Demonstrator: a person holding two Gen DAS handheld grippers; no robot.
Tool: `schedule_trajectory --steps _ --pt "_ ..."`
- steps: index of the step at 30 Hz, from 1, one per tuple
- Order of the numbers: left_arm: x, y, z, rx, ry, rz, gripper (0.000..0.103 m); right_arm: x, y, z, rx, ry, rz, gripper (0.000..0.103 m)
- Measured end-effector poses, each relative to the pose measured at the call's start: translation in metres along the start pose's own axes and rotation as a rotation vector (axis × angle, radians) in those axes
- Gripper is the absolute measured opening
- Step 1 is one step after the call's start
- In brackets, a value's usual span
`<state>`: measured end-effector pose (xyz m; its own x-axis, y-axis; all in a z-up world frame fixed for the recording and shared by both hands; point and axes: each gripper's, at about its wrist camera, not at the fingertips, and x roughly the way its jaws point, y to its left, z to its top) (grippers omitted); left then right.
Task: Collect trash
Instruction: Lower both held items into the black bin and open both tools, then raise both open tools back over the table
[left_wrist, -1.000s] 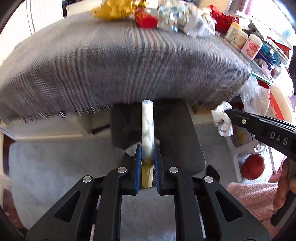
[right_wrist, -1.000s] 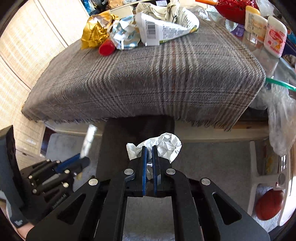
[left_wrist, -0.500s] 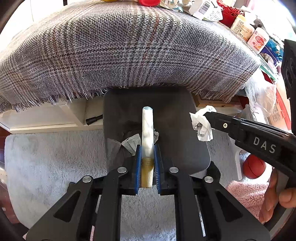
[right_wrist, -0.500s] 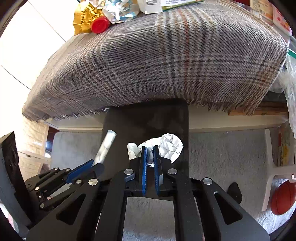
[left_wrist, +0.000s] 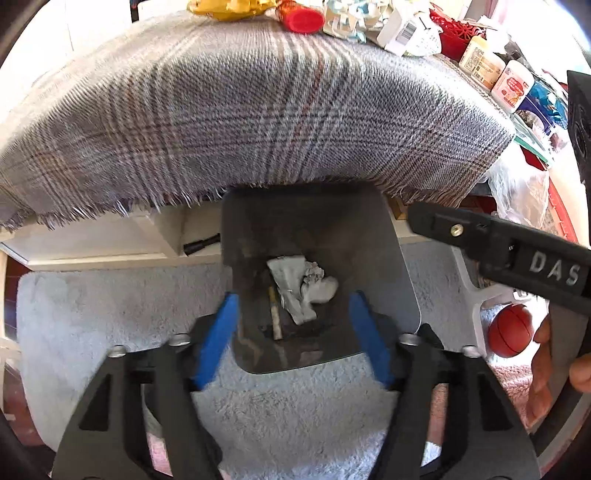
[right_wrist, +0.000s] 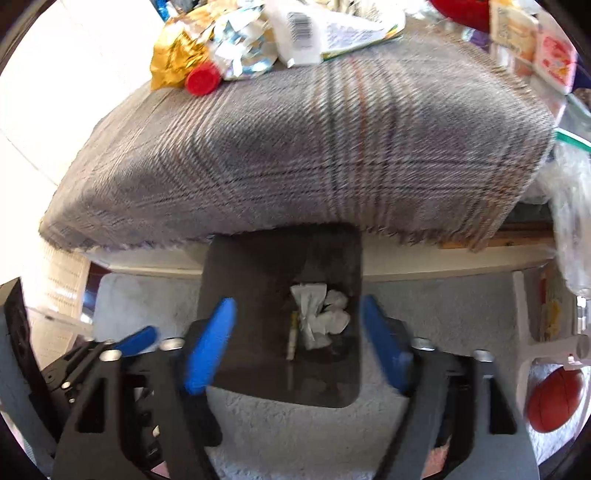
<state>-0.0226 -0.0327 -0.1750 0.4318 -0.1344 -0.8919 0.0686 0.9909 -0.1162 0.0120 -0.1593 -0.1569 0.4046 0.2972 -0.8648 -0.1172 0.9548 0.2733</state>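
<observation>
A dark grey trash bin stands on the rug below the table edge; it also shows in the right wrist view. Inside it lie crumpled white paper and a thin tube-like wrapper; both also show in the right wrist view, the paper beside the wrapper. My left gripper is open and empty above the bin. My right gripper is open and empty above the bin; its body shows in the left wrist view. More trash lies on the table: a gold wrapper, a red cap, foil, a white packet.
A grey plaid cloth covers the table, overhanging the bin. Jars and bottles stand at the table's right. A plastic bag hangs at the right. An orange ball lies on the pale rug.
Both grippers have opened. The wrapper from the left gripper and the crumpled paper from the right gripper now lie in the bin. Both grippers have lifted slightly.
</observation>
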Motion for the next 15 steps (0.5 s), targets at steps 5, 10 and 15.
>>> schedule_trajectory --steps 5,10,15 --pt "-0.009 0.001 0.002 0.012 -0.019 0.033 0.095 -0.012 -0.01 0.005 0.006 -0.007 -0.052 0.1" --pt "-0.009 0.007 0.003 -0.019 0.0 -0.002 0.095 -0.022 -0.021 0.009 0.068 -0.001 -0.02 0.1" --pt "-0.021 0.005 0.018 0.012 -0.013 0.016 0.095 -0.039 -0.021 0.026 0.066 -0.017 -0.014 0.1"
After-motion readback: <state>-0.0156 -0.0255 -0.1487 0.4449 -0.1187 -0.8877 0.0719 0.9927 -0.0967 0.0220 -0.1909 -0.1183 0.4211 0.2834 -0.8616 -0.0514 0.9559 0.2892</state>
